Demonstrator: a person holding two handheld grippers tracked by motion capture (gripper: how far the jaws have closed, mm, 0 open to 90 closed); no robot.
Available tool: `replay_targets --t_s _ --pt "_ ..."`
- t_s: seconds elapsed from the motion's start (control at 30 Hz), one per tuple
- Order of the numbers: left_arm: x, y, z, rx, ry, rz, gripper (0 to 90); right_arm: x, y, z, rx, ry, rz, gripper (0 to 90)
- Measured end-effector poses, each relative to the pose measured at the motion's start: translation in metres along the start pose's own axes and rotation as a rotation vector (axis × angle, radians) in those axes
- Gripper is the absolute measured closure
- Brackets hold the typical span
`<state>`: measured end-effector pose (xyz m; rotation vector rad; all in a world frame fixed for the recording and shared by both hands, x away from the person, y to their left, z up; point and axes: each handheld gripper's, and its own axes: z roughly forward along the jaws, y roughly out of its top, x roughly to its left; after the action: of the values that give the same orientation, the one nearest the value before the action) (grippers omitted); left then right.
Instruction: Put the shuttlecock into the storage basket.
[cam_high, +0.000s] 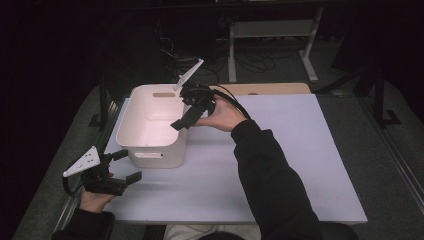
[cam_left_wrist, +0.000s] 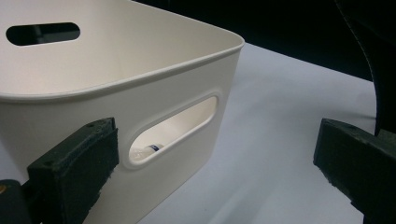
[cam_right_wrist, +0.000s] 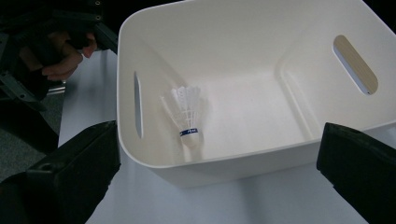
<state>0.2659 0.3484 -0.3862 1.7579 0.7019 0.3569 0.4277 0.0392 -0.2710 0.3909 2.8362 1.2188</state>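
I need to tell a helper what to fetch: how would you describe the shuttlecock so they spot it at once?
On the white table stands a cream plastic bin with slot handles. Inside it, against the wall by one handle slot, lies the shuttlecock: white feathers, a blue band near its cork tip.

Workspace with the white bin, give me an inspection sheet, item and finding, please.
Surface: pale table top, bare around the bin.
Job's things: shuttlecock lying on the floor of the white bin, near the wall with a handle slot.
Clutter: nothing seen.
Grippers: right tool open, empty, above the bin's rim; left tool open, empty, beside the bin's near handle slot.
Cables: black cable trails from the right tool.
Surroundings: dark room, table legs and floor cables behind.
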Motion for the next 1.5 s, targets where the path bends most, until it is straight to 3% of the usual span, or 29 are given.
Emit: replay_targets --t_s 0.3,1.5 --pt "0.000 0.000 0.001 0.002 0.000 0.001 0.0 -0.001 -0.012 -0.011 -0.012 -0.038 0.017 0.0" --pt "0.001 0.000 0.002 0.003 0.001 -0.003 0.0 -0.004 -0.070 -0.055 -0.089 -0.095 0.072 0.0"
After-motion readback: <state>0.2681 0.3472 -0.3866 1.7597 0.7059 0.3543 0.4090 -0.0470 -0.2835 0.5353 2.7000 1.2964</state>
